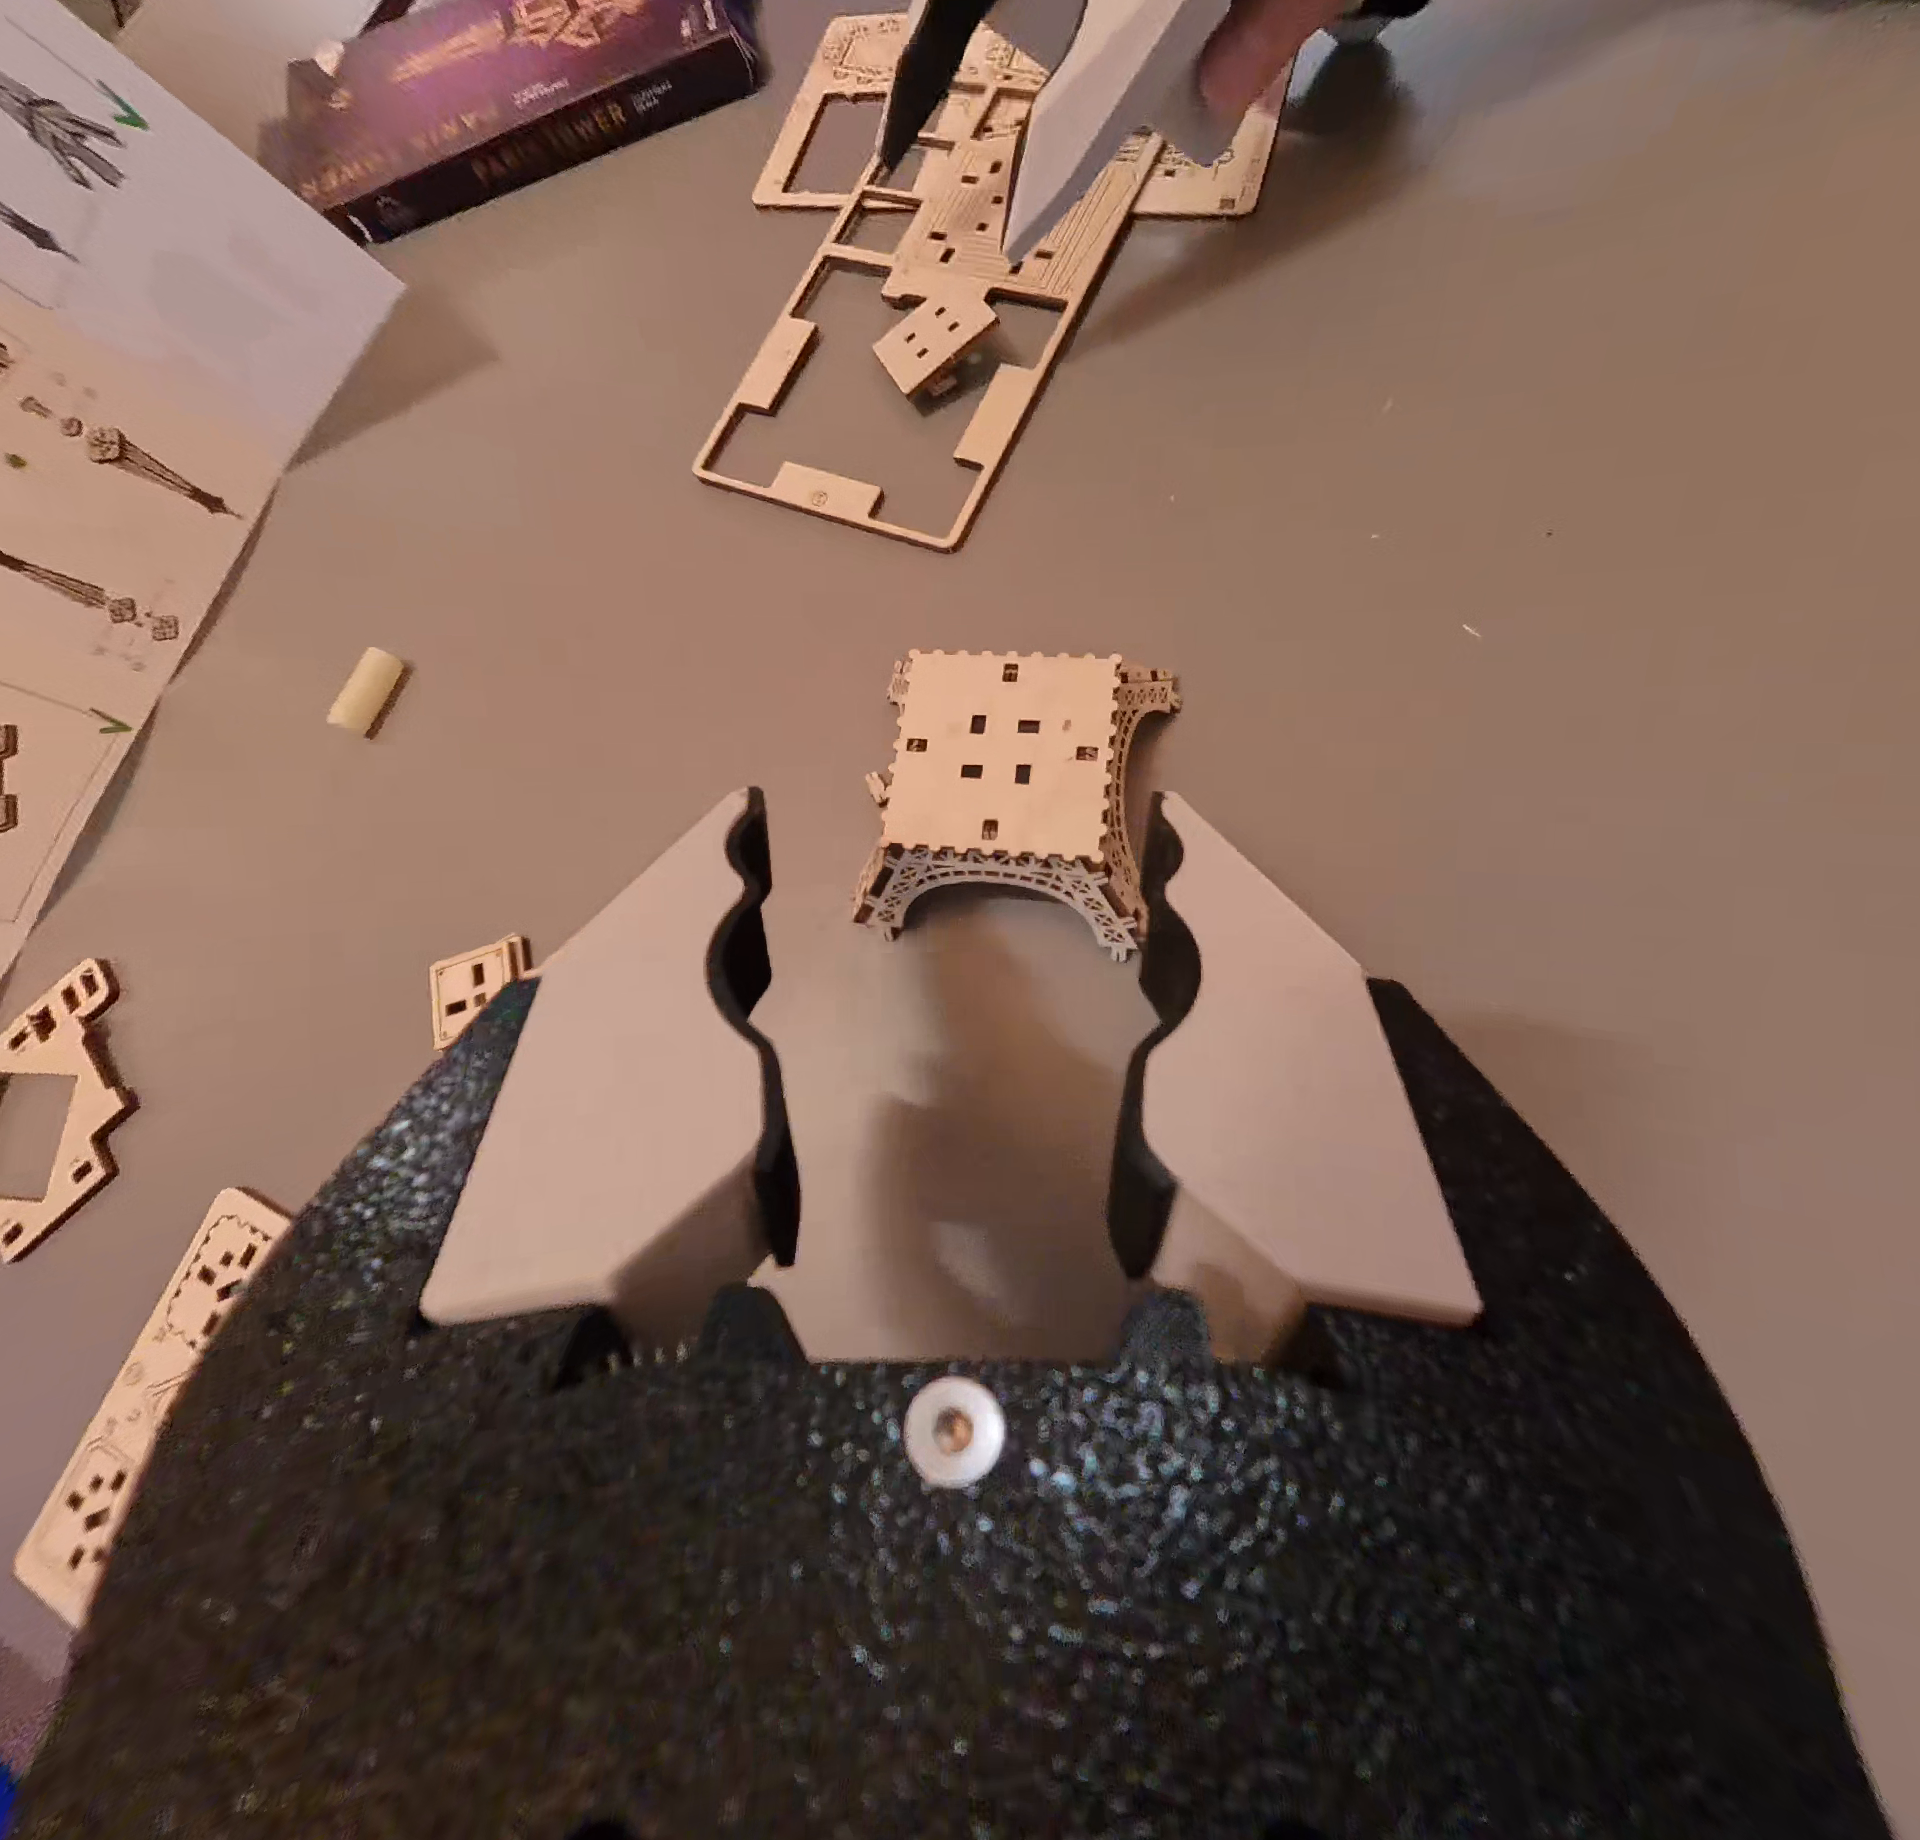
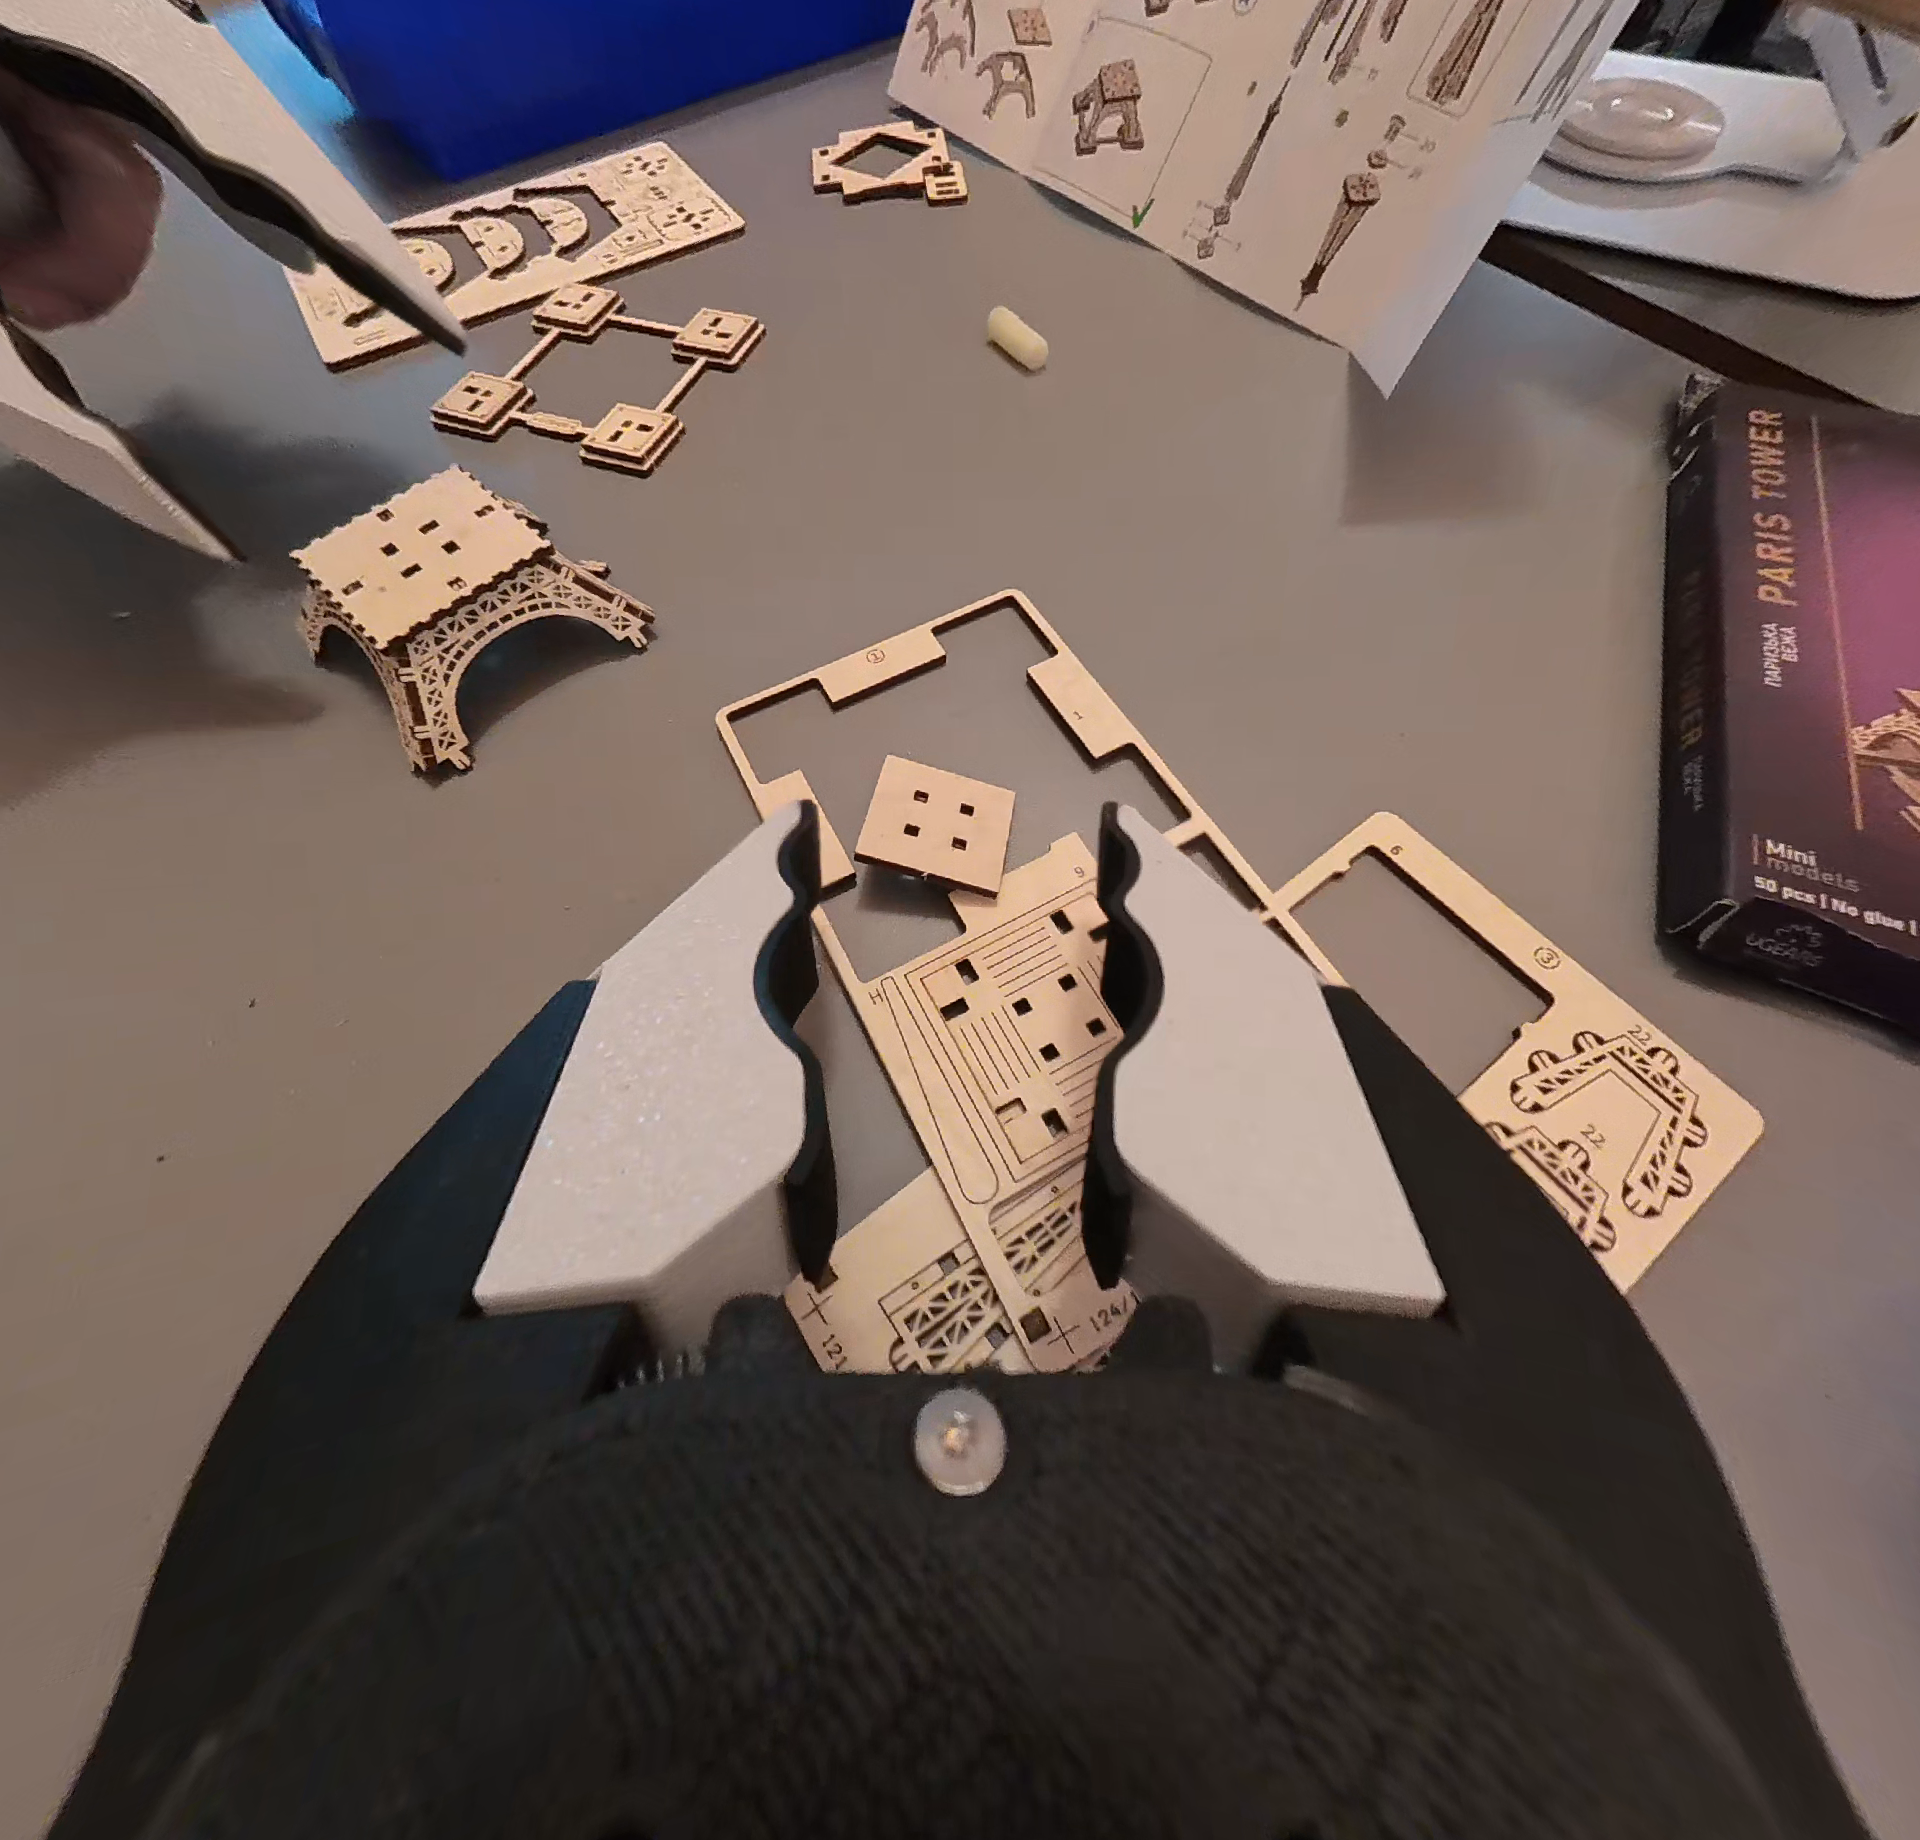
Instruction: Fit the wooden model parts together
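On the grey table [image 1: 1455,543], centre: an assembled wooden tower base [image 1: 1013,788], four latticed arched legs under a square slotted deck, standing upright. Left gripper [image 1: 961,803] hovers just short of it, fingers spread wide and empty, the base near the right fingertip; contact cannot be told.

Farther side: a punched-out wooden frame sheet [image 1: 831,419], mostly hollow, with a second part sheet [image 2: 1600,1104] overlapping it. A loose small square plate [image 2: 935,840] with four slots lies tilted on the frame. Right gripper [image 2: 956,824] hangs above this plate, fingers apart, holding nothing.

Other stock:
- square linked frame [image 2: 597,377] with four corner blocks, flat, beyond the base;
- part sheet with arch cut-outs [image 2: 582,221], behind it;
- diamond-shaped frame piece [image 2: 883,159], near the instruction sheet [image 2: 1299,76];
- small pale cylinder [image 2: 1016,338], lying alone;
- dark purple kit box [image 2: 1797,689], at the table edge;
- blue bin [image 2: 582,24], at the far side.
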